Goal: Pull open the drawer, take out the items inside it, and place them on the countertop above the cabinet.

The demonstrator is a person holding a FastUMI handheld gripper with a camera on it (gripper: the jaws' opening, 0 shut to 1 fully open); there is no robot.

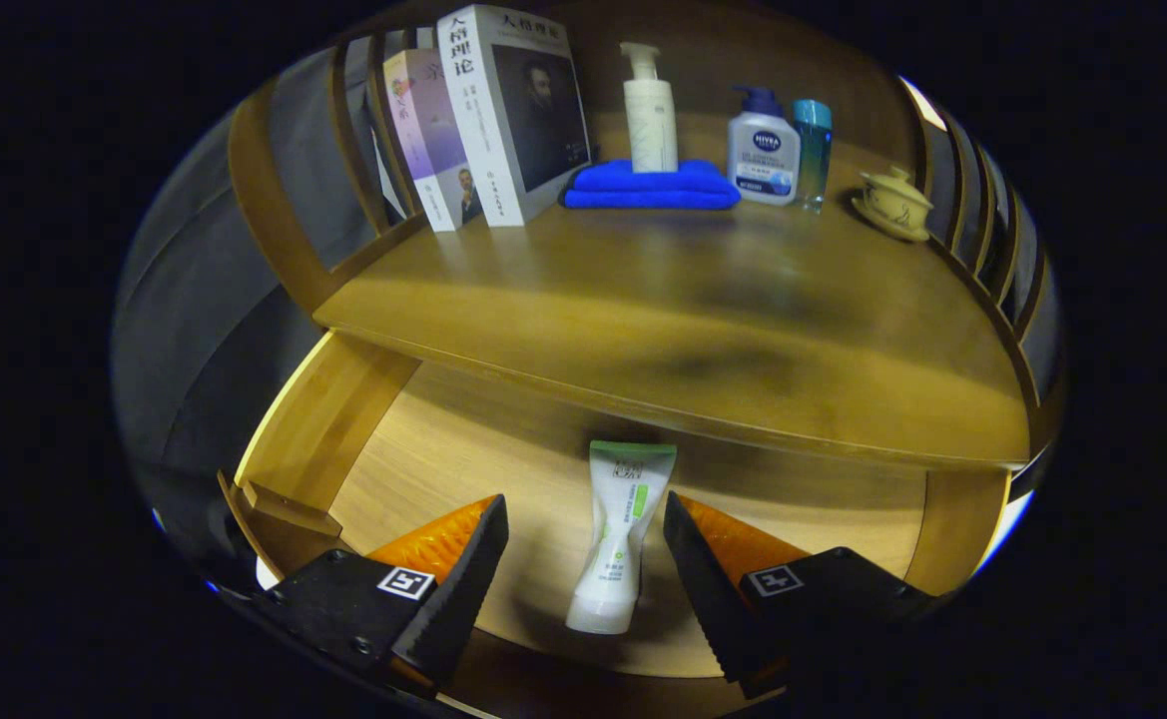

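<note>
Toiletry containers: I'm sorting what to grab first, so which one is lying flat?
The white and green tube in the open drawer, lying between the open gripper fingers. The pump bottles on the countertop stand upright.

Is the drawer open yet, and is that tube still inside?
Open: the drawer floor shows below the countertop edge. The white-and-green tube lies flat inside, between the open gripper fingers, untouched.
</note>
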